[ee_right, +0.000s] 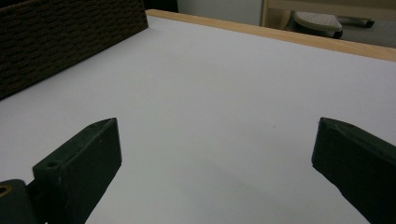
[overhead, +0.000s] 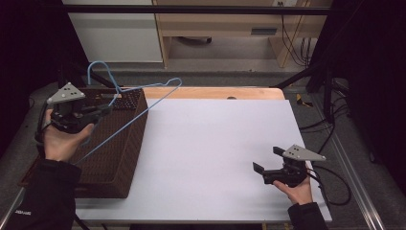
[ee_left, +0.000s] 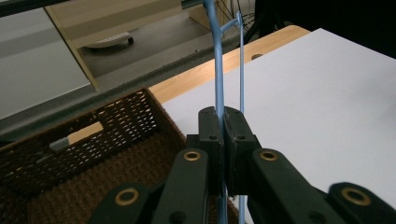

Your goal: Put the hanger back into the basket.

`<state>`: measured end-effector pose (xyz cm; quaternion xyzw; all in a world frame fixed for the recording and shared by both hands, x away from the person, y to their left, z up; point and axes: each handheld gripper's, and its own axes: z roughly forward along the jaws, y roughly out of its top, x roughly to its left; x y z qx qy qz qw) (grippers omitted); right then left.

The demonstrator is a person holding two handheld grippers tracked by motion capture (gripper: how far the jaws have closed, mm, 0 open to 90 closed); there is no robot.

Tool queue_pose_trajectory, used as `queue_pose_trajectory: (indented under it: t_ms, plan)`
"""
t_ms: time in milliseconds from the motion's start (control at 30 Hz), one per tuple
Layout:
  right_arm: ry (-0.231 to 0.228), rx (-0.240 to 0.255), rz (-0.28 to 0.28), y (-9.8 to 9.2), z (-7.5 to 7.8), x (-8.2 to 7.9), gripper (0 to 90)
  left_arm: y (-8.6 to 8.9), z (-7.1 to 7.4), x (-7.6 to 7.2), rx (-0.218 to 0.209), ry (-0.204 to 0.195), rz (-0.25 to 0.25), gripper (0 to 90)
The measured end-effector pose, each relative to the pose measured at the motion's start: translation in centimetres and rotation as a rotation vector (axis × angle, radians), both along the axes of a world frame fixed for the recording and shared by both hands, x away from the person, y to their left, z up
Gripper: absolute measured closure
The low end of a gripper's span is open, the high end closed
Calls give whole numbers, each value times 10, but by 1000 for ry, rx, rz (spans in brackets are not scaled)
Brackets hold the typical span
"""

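High view: left gripper sits above the wicker basket at the desk's left edge, jaws pinched together on the wire of a light blue hanger. Left gripper view confirms it: the blue wire runs straight up between the closed pads, a second strand just beside it.

Hanger is lifted, not resting flat. Its hook arcs up behind the gripper toward the far left corner; one long side slants down toward the near left, over the basket's inside; the pointed shoulder end reaches past the basket's far right rim, toward the desk's far edge. Long axis runs roughly near-left to far-right.

Basket has some small items at its far end, too dim to name.

Right gripper is held low near the desk's near right corner, jaws spread wide, nothing between them. White desk surface ahead of it is bare.

Judgement: the hanger lies well apart from the right gripper, up and to its far left. The left hand is the one on it; the open white surface lies to the hanger's right.
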<state>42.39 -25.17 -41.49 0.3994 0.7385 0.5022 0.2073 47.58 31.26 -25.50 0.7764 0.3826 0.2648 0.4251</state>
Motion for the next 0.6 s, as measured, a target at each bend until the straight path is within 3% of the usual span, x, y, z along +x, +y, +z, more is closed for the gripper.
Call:
queue_pose_trajectory:
  t_ms: [600]
  plan:
    - [4,-2,-5,0,-1,1,20,60,-11,6,-10,3,76,871]
